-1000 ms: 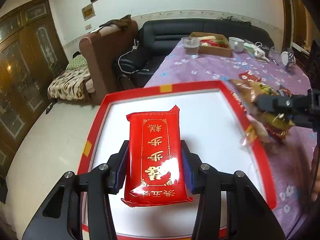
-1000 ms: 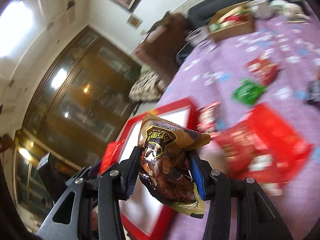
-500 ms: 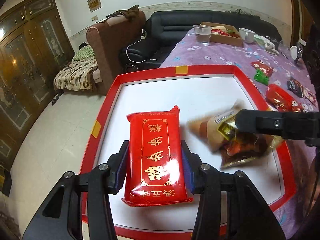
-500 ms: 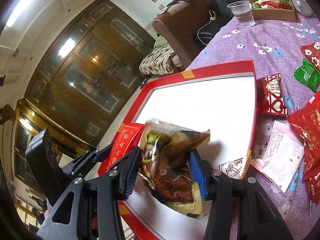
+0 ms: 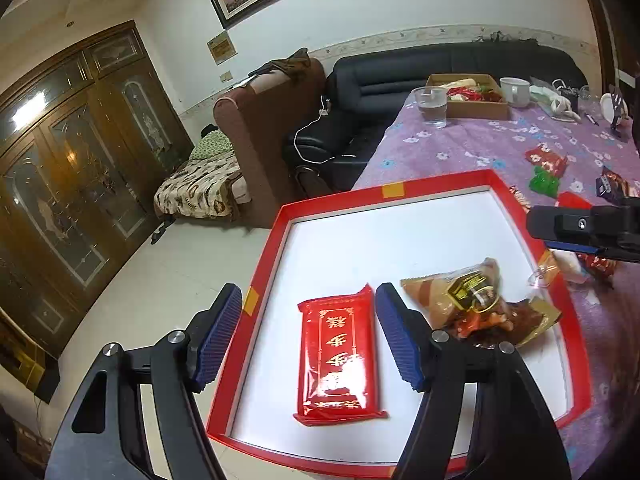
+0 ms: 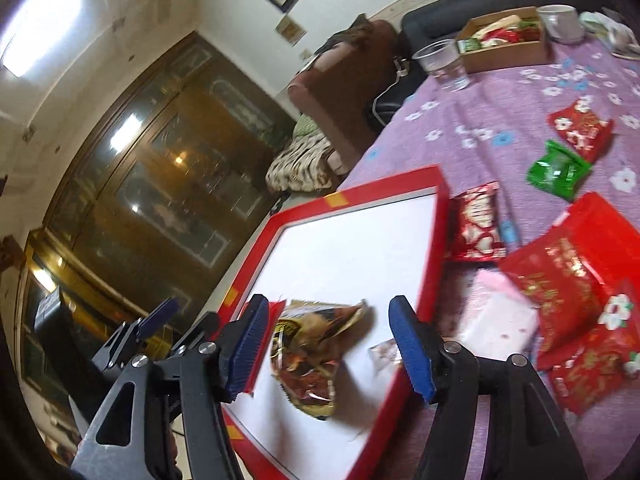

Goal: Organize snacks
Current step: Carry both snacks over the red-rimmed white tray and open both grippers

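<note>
A red tray (image 5: 394, 191) with a white floor sits at the table's near left corner; it also shows in the right wrist view (image 6: 436, 236). A red packet with gold characters (image 5: 340, 354) lies flat in it. A brown and gold snack bag (image 5: 478, 300) lies beside it to the right, also seen in the right wrist view (image 6: 316, 352). My left gripper (image 5: 308, 338) is open above the red packet. My right gripper (image 6: 326, 350) is open above the brown bag and shows in the left wrist view (image 5: 580, 228).
Loose snacks lie on the purple flowered cloth (image 6: 500, 100) right of the tray: red packets (image 6: 560, 284), a green packet (image 6: 558, 170) and a pale pink packet (image 6: 500, 312). A plastic cup (image 5: 432, 106), a cardboard box (image 5: 472, 96) and a mug (image 5: 516, 90) stand at the far end.
Both grippers opened and let go. The red packet and the brown bag now lie in the tray. Both grippers have lifted back from them.
</note>
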Tool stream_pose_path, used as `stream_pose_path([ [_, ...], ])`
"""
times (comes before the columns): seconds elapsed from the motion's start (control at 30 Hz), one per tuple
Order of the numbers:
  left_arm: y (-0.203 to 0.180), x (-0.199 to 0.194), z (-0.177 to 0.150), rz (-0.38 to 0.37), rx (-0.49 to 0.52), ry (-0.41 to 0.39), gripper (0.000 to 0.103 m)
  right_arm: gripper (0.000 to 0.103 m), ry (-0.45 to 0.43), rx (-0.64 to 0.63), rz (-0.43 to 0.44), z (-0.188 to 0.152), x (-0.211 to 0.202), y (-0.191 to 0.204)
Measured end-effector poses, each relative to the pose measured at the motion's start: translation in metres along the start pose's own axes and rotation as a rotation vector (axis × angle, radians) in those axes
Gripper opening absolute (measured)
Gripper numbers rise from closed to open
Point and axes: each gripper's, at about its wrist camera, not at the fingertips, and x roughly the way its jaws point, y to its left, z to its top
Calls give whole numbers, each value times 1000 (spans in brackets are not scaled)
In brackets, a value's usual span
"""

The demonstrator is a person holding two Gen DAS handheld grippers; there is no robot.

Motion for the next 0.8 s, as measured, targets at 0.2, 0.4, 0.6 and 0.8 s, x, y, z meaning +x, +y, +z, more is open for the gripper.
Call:
stream_pose_path([
  [0.2, -7, -8, 2, -8, 19, -7, 69, 65, -14, 29, -5, 6, -2, -7],
  [0.4, -13, -9, 6, -17, 30, -3, 69, 65, -6, 39, -8, 6, -4, -9],
  [0.6, -20, -7, 6, -32, 42, 7, 69, 66, 3, 38, -11, 4, -2, -7],
  [0.8, -24, -5, 8, -44, 42, 13, 69, 66, 6, 44, -10, 4, -1, -7],
])
